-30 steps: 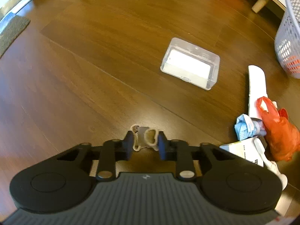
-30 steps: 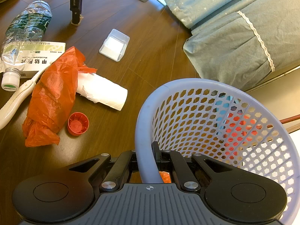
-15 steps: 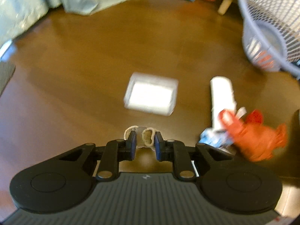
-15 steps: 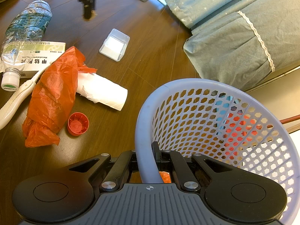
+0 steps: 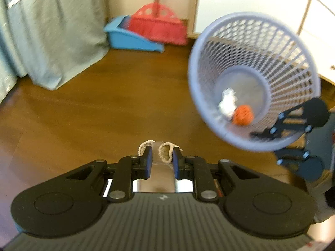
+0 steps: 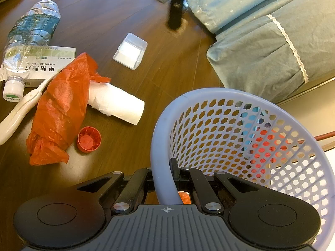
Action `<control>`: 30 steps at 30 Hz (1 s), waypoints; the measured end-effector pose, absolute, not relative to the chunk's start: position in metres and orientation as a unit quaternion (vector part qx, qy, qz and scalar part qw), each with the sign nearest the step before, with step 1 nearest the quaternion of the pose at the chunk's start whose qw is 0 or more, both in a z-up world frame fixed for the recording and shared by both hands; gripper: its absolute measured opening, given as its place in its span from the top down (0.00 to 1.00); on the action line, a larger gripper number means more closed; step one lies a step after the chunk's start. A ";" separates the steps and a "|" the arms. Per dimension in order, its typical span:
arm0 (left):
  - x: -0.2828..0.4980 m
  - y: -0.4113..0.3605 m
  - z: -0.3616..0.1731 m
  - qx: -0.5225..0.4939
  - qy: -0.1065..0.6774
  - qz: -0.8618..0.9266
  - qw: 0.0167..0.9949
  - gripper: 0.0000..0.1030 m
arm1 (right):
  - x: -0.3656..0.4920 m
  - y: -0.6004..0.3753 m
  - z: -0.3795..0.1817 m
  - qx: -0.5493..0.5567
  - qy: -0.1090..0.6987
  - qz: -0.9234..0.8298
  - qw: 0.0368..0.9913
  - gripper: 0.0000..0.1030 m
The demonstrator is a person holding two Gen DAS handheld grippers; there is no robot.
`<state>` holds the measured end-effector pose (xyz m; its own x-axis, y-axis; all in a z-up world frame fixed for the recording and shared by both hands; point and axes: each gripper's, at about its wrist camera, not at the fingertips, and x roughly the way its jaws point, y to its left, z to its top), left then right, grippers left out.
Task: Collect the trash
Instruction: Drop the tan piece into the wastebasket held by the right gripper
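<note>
While the right gripper (image 6: 165,179) pinches the perforated lavender plastic basket's (image 6: 161,125) smooth rim, the left gripper (image 5: 160,160) clamps a small clear packet with looped beige cord (image 5: 165,154), above the wooden floor (image 5: 83,115).

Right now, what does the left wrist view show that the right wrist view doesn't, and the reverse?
Only the left wrist view shows the left gripper holding a small clear item with beige loops, the basket's contents (a white wad and an orange ball), and the red broom in the blue dustpan.

Only the right wrist view shows the floor litter: bottle, medicine box, orange bag, paper roll, red cap, clear box.

Both show the lavender basket, gripped at its rim by the right gripper, the wood floor and grey-green fabric.
</note>
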<state>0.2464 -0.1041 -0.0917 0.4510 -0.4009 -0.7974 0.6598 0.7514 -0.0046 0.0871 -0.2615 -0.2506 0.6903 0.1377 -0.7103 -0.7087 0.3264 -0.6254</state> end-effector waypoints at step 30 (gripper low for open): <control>0.262 -0.102 -0.088 0.148 0.393 -0.320 0.849 0.58 | 0.091 -0.267 -0.243 -0.488 0.280 0.269 0.782 1.00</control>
<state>0.2621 -0.1022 -0.0882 0.4867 -0.4274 -0.7619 0.6601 0.7512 0.0003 0.0908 -0.2667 -0.2427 0.6983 0.1483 -0.7003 -0.6942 0.3791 -0.6119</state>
